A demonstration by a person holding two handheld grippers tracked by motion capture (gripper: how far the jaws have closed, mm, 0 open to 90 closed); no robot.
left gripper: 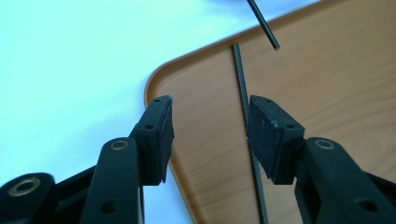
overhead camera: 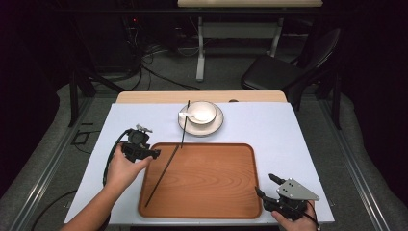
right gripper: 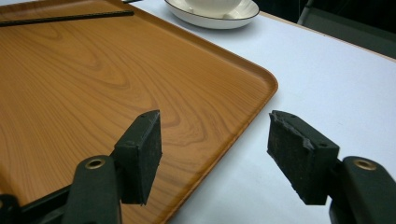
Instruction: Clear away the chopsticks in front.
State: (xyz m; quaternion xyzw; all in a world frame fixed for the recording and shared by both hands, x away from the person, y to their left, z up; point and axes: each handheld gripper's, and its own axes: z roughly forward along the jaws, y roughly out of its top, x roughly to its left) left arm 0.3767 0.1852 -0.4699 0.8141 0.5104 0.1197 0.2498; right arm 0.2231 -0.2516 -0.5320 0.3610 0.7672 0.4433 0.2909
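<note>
Both claws wide open, empty: left claw [overhead camera: 155, 153] at tray [overhead camera: 240, 202] edge, right claw [overhead camera: 267, 186] at rt corner.

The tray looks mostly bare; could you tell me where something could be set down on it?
Free: the tray right of the chopstick, towards the right gripper. Crowded: its left edge, where the left gripper hovers open beside the chopstick.

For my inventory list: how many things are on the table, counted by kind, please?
Wooden tray: 1
Black chopsticks: 2
White bowl: 1
White spoon: 1
White plate: 1
Total: 6
</note>
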